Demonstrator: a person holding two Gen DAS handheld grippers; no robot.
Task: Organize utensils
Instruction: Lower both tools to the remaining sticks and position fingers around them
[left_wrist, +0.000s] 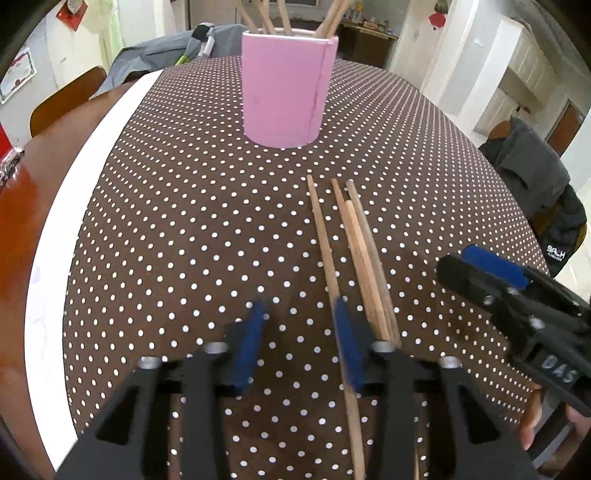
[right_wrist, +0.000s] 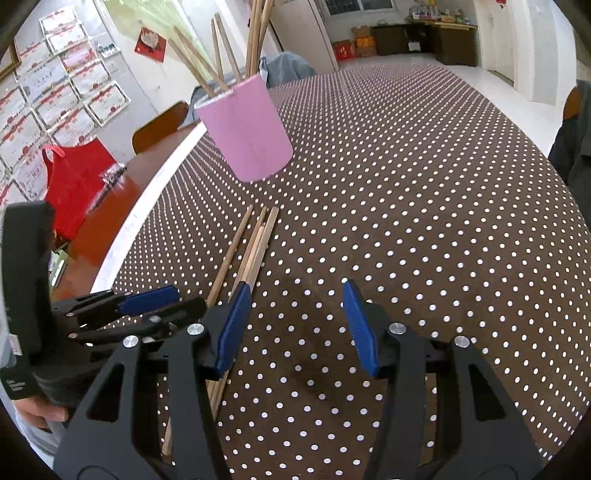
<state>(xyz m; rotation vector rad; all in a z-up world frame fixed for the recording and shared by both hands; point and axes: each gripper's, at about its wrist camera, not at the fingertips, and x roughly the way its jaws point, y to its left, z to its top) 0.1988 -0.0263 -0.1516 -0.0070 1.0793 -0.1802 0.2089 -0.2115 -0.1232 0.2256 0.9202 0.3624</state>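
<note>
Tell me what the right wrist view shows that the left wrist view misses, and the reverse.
Right wrist only: a red bag and rows of framed certificates on the wall. Left wrist only: a dark jacket draped over a chair at the right. Both: the pink cup holding chopsticks, four loose chopsticks on the dotted tablecloth, the left gripper and the right gripper.

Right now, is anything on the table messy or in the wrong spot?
Yes. Four loose chopsticks lie flat on the dotted tablecloth, in front of the pink cup, while the other chopsticks stand inside that cup. One lies slightly apart from the other three. Nothing looks spilled or broken.
</note>
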